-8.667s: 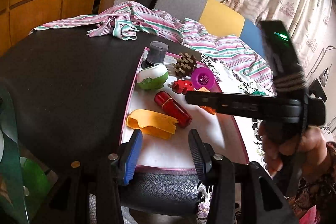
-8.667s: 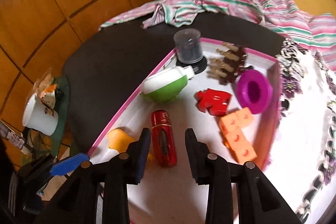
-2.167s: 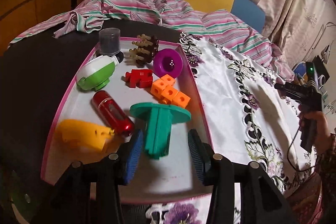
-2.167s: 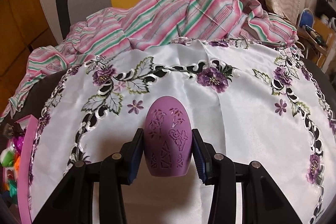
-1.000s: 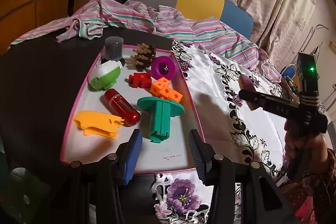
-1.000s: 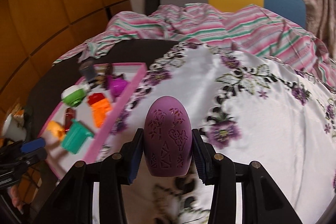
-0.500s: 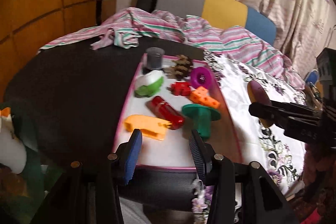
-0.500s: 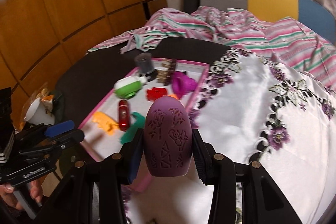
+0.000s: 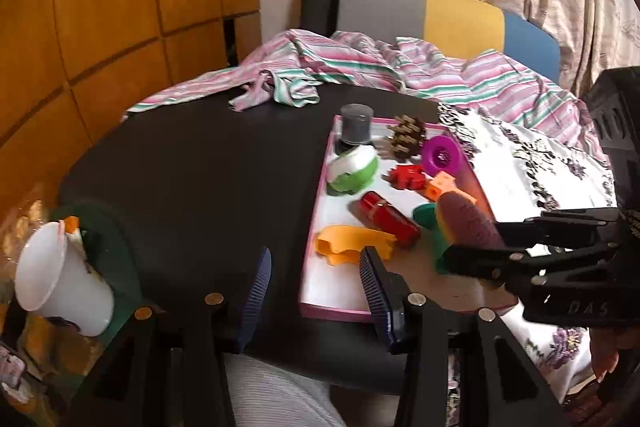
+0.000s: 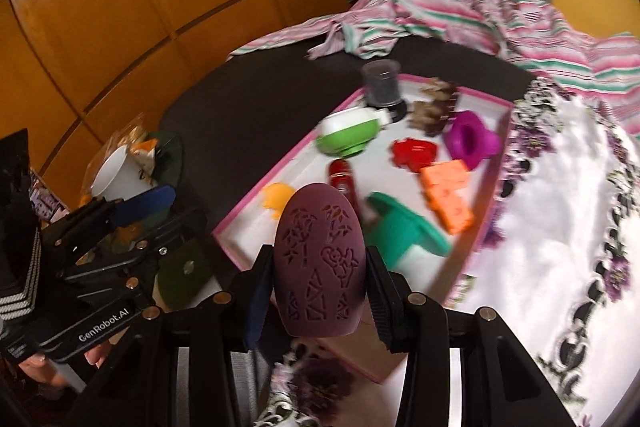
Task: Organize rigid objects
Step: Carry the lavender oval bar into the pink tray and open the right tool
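Right claw [image 10: 318, 263] clamped on a purple egg-shaped piece [image 10: 320, 259] with cut-out patterns, pads pressing both flanks, rounded end pointing forward and away from the claw, long axis along the fingers. It hovers over the near end of the pink-rimmed tray [image 10: 280, 171]; the tray lies ahead and below, so the drop spot is forward-down, bare white floor near the near rim. Tray holds a green T-shaped piece [image 10: 404, 231] just past the egg, red cylinder [image 10: 344, 179], yellow piece [image 10: 276, 199], orange cube block [image 10: 446, 197], red block [image 10: 414, 153], magenta ring [image 10: 470, 139], green-white dome [image 10: 350, 135], grey cap [image 10: 380, 79].

Left claw [image 9: 314, 291] half open, nothing in it, held over the tabletop [image 9: 200, 179] edge just left of the tray's near corner. The right claw is the nearer one to the tray's open space.

Versus a second ago: egg was out over the flowered cloth [image 10: 560, 207] well right of the tray, now it is at the tray's near end. Grip unchanged. Left claw has swung left, off the tray; white cup [image 9: 60, 275] now in its view.
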Motion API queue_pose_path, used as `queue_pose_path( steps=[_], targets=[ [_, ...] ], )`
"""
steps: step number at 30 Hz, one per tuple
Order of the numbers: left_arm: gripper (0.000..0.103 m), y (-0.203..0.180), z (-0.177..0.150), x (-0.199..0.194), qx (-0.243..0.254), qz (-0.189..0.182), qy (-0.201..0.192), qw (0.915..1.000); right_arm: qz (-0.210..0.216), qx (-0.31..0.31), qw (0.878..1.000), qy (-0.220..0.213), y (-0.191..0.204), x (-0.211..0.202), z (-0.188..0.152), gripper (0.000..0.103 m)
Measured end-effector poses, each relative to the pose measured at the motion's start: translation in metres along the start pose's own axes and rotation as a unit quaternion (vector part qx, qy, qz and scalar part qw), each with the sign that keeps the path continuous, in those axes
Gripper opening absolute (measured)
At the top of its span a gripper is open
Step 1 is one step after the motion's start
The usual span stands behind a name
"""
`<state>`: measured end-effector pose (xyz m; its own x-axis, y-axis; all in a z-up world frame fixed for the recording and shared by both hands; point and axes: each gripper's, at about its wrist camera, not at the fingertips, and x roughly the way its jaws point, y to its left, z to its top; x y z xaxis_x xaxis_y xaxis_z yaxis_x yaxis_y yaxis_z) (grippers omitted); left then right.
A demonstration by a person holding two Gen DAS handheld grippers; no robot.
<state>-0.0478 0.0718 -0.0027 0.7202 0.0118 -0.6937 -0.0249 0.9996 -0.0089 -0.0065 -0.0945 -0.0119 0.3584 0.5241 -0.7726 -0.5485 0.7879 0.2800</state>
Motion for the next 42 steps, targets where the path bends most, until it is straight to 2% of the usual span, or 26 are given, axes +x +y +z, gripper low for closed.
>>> queue_pose_path(
  steps=[9, 14, 20, 27, 29, 30, 33, 37, 38, 40, 42],
  targets=[
    [0.047, 0.016, -0.003, -0.002, -0.019, 0.018, 0.002, 0.9997, 0.023, -0.023, 0.998, 0.062, 0.011, 0.034, 0.005, 0.044],
    [0.047, 0.015, -0.003, -0.003, -0.020, 0.021, 0.003, 0.9996, 0.012, -0.023, 0.995, 0.095, 0.003, 0.045, 0.003, 0.044],
    [0.047, 0.012, -0.002, -0.005, -0.018, 0.012, 0.002, 0.9998, 0.004, -0.015, 0.994, 0.109, -0.009, 0.040, -0.008, 0.045],
    [0.047, 0.005, -0.001, -0.004, -0.015, 0.003, 0.004, 0.9999, 0.022, 0.033, 0.994, 0.098, -0.026, 0.029, -0.019, 0.046],
    [0.047, 0.002, -0.001, -0.005, -0.011, 0.005, 0.005, 0.9999, 0.019, 0.040, 0.995, 0.094, -0.026, 0.030, -0.019, 0.042],
    [0.047, 0.002, 0.000, -0.005, -0.010, 0.006, 0.004, 0.9999, 0.020, 0.043, 0.994, 0.095, -0.026, 0.032, -0.018, 0.037],
    [0.047, 0.000, 0.001, -0.005, -0.008, 0.012, 0.006, 0.9999, 0.029, 0.053, 0.994, 0.089, -0.025, 0.038, -0.014, 0.036],
    [0.047, 0.001, 0.002, -0.004, -0.016, 0.020, 0.011, 0.9996, 0.040, 0.073, 0.995, 0.054, -0.021, 0.022, -0.013, 0.036],
    [0.047, 0.001, 0.002, -0.004, -0.018, 0.020, 0.013, 0.9995, 0.032, 0.076, 0.996, 0.046, -0.020, 0.017, -0.013, 0.037],
    [0.047, 0.000, 0.002, -0.001, -0.020, 0.019, 0.021, 0.9994, -0.001, 0.076, 0.997, 0.026, -0.018, 0.005, -0.013, 0.046],
    [0.047, -0.003, 0.003, 0.001, -0.020, 0.014, 0.033, 0.9992, -0.031, 0.072, 0.997, 0.012, -0.015, -0.005, -0.014, 0.047]
  ],
)
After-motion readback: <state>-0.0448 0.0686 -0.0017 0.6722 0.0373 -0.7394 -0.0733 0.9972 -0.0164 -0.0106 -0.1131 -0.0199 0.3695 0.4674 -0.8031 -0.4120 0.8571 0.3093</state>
